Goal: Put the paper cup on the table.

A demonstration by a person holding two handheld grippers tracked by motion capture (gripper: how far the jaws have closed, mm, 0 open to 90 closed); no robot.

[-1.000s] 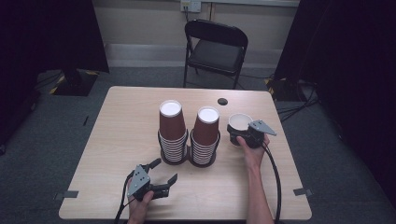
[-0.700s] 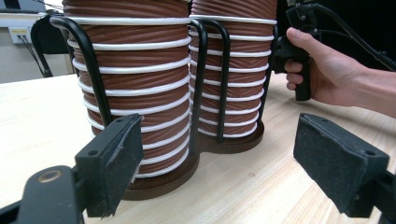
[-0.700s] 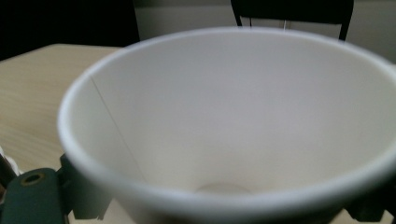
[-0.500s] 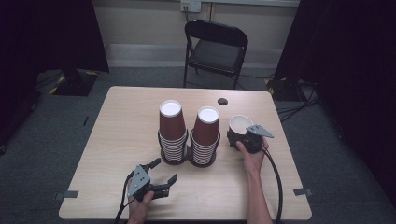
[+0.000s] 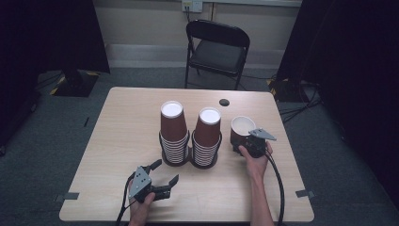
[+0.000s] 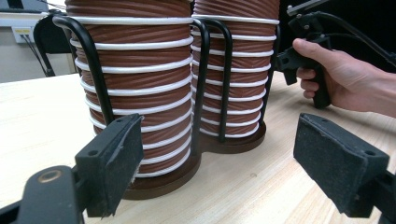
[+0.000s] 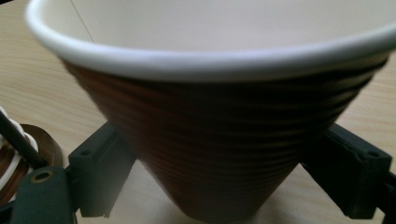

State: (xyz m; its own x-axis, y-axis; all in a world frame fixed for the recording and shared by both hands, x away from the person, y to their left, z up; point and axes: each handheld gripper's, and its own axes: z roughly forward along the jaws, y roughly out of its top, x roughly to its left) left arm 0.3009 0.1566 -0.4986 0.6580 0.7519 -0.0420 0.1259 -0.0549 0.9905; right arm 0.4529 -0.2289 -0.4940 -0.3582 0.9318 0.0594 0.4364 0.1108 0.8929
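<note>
Closing right claw (image 5: 245, 140) clamps cup (image 5: 242, 126).

**Single cup upright at the table's right**

The cup (image 5: 242, 130) is a brown paper one with a ribbed wall, a rolled white rim and a white inside. It stands upright on its narrow base, mouth up and empty as far as the inside can be seen. It sits on the right part of the table, just right of the two cup stacks and apart from them. In the right gripper view the cup (image 7: 219, 140) tapers downward; its foot seems to rest on the wood, though that edge is blurred.
</note>
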